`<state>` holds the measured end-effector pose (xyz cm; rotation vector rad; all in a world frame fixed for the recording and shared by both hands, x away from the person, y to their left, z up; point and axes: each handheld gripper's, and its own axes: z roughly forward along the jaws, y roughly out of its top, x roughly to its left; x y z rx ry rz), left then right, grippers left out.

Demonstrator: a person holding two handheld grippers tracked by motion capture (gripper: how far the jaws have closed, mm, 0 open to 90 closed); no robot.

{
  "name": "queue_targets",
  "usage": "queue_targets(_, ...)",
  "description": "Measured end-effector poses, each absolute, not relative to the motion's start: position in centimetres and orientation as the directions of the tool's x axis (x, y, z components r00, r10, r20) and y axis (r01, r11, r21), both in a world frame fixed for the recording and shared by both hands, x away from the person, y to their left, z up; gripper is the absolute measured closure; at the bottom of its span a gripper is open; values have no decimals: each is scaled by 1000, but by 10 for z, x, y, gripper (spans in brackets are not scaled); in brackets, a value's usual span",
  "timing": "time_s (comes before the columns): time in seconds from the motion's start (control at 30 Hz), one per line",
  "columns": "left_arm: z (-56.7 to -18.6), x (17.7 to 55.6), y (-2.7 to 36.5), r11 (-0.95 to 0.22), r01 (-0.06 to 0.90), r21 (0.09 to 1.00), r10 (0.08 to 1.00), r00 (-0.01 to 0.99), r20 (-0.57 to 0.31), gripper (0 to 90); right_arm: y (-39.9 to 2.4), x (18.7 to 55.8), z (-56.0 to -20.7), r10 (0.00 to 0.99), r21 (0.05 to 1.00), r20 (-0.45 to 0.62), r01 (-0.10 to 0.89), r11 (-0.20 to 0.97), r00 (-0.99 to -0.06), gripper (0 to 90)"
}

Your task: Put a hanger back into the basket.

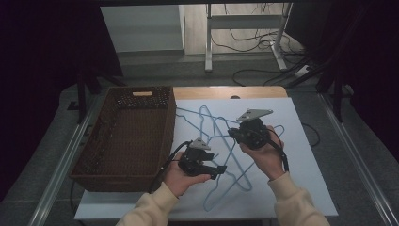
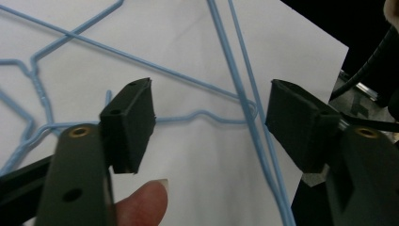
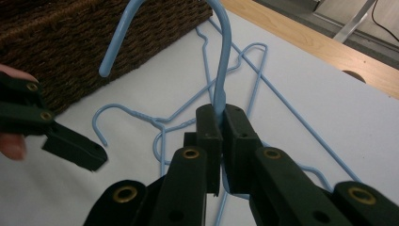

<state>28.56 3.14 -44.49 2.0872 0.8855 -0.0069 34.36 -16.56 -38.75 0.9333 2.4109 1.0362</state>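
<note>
A: Sleeves (image 1: 155,207) come in from the near edge, cream-coloured, each hand carrying a hand-held gripper over the white sheet (image 1: 306,155) on the counter (image 1: 226,92). What is the right hand-held gripper (image 3: 220,123) doing?

B: Its jaws are pressed together on the neck of a blue wire hanger (image 3: 221,56), just below the hook. That looks like a sensible hold: the neck is the stiffest part, and the hook stands up free above the jaws, so I judge the hanger is being lifted out of the tangle.

A: And the rest of the hangers (image 1: 221,141)?

B: They lie crossed over one another flat on the sheet, just beside the wicker basket (image 1: 127,136), which sits at the left, its inside bare as far as the high view shows.

A: The left hand-held gripper (image 2: 209,122)?

B: Jaws apart, nothing between the pads. Blue wires (image 2: 244,108) run across the sheet beyond them. It points low, toward the wires, a fingertip (image 2: 143,202) curled under the body. The right hand is turned so its jaws point toward the basket.

A: So the left looks ready to grip a wire?

B: Probably, to steady or free the pile.
</note>
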Motion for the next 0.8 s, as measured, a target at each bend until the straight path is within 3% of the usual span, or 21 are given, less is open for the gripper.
queue_targets(0.2, -452, 292, 25, -385, 624, 680, 580, 736, -348, 532, -163, 343, -389, 704, 752, -35, 445, 486, -710, 863)
queue_targets(0.23, -453, 293, 24, -383, 626, 679, 575, 737, -355, 532, -163, 343, -389, 704, 752, -35, 445, 486, -710, 863)
queue_targets(0.27, -454, 294, 24, -385, 633, 671, 562, 738, -373, 610, -163, 342, -389, 704, 754, -32, 445, 483, -710, 863)
queue_targets(0.43, -454, 296, 26, -387, 640, 664, 538, 741, -401, 729, -164, 341, -388, 704, 759, -28, 443, 477, -710, 863)
queue_targets(0.47, -453, 296, 27, -379, 644, 664, 531, 739, -414, 802, -164, 341, -387, 703, 762, -23, 442, 473, -711, 862)
queue_targets(0.8, -441, 301, 47, -281, 686, 671, 513, 698, -499, 862, -177, 340, -377, 682, 827, 32, 403, 392, -730, 818)
